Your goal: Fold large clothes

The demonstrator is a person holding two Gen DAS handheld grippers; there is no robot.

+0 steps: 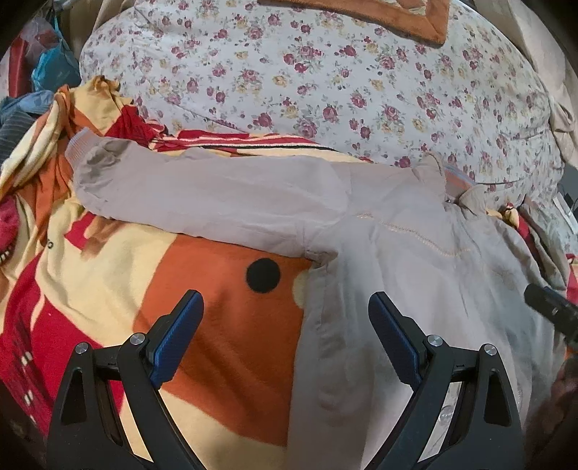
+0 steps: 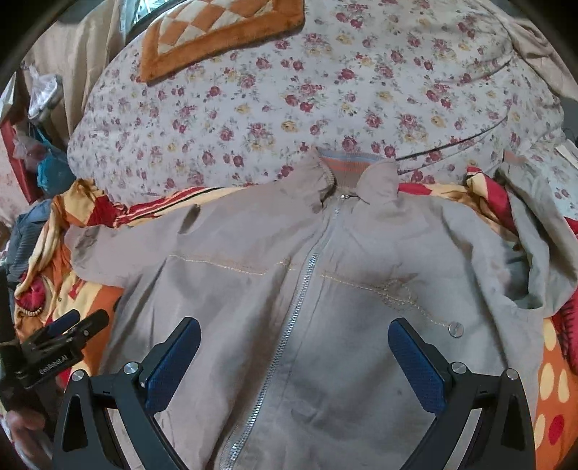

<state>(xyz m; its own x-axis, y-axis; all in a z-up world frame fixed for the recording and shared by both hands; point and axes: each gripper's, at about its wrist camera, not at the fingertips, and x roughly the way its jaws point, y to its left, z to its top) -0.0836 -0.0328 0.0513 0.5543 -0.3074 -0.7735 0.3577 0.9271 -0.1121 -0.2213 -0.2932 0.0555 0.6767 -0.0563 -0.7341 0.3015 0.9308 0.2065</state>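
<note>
A beige zip jacket (image 2: 325,289) lies front up on a bed, collar (image 2: 346,173) at the far side, zipper closed. Its left sleeve (image 1: 202,188) stretches out to the left; the right sleeve (image 2: 542,231) is bunched at the right. My left gripper (image 1: 285,307) is open and empty, hovering over the jacket's left side edge and the blanket. My right gripper (image 2: 294,332) is open and empty above the jacket's chest, straddling the zipper. The left gripper also shows at the left edge of the right wrist view (image 2: 68,325), and the right gripper's tip shows in the left wrist view (image 1: 549,307).
An orange, red and yellow blanket (image 1: 224,325) lies under the jacket. A floral quilt (image 2: 325,90) is piled behind it, with an orange checked cushion (image 2: 216,32) on top. Clutter and bags (image 1: 43,68) sit at the far left.
</note>
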